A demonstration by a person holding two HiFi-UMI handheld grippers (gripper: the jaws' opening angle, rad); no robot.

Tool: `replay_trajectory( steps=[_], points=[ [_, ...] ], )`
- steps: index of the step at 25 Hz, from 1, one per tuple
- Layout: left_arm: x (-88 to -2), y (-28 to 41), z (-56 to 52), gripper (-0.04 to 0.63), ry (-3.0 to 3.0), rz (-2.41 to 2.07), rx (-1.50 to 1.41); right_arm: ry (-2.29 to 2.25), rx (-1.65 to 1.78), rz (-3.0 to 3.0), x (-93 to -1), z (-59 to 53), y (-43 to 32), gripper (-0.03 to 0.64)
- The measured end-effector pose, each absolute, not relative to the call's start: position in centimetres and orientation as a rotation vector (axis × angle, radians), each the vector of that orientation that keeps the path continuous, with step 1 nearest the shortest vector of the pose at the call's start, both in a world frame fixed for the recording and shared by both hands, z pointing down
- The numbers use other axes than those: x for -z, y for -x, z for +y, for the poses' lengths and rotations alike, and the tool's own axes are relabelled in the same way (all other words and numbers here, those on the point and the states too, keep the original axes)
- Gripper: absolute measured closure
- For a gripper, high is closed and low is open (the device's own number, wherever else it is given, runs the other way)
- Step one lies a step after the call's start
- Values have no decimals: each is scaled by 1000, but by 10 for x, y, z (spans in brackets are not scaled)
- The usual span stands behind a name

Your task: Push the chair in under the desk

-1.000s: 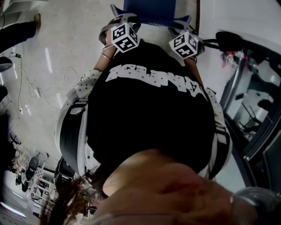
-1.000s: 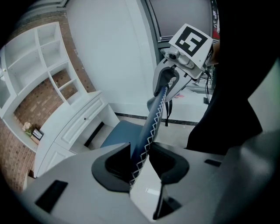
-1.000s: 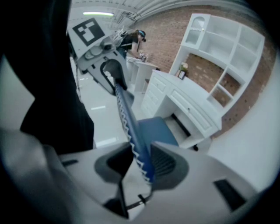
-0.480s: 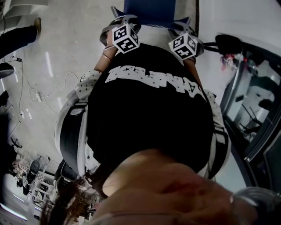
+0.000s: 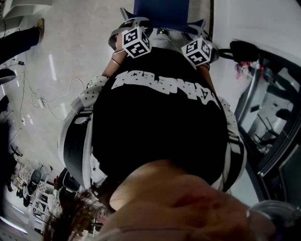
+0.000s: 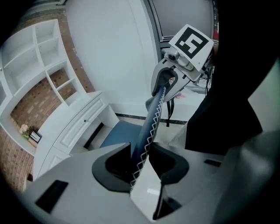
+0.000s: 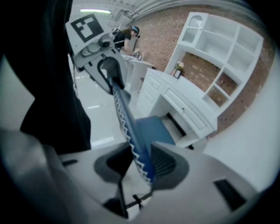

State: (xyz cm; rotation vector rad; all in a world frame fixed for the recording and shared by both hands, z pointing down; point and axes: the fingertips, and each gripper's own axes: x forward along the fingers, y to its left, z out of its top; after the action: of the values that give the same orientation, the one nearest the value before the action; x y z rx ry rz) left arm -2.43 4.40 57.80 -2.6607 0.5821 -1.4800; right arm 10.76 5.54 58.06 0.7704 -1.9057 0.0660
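Note:
The blue chair (image 5: pixel 160 12) stands just beyond my body, its backrest top edged with white zigzag stitching. In the left gripper view the backrest edge (image 6: pixel 151 127) runs between the jaws of my left gripper (image 6: pixel 140 159), which is shut on it. At the far end of that edge, the right gripper (image 6: pixel 168 83) clamps the same rim. My right gripper (image 7: pixel 140 164) is shut on the backrest edge (image 7: pixel 127 122), with the left gripper (image 7: pixel 109 72) at the other end. The blue seat (image 7: pixel 153 129) points at the knee gap of the white desk (image 7: pixel 183 105).
A white shelf unit (image 7: pixel 218 52) on a brick wall rises behind the desk. Cables (image 5: pixel 42 99) trail over the pale floor at the left. Dark framed equipment (image 5: pixel 263 108) stands at the right. A person (image 7: pixel 127 37) works at a far table.
Both grippers and the chair back have edged slightly away from me across the floor. The hold on the backrest looks the same.

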Motion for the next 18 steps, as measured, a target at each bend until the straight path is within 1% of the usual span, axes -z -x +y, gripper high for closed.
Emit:
replay_trajectory(
  steps=[18],
  points=[
    [-572,17,26,436,2667,596,1471,-781,-36,-1921,-574,35,-114,468]
  ],
)
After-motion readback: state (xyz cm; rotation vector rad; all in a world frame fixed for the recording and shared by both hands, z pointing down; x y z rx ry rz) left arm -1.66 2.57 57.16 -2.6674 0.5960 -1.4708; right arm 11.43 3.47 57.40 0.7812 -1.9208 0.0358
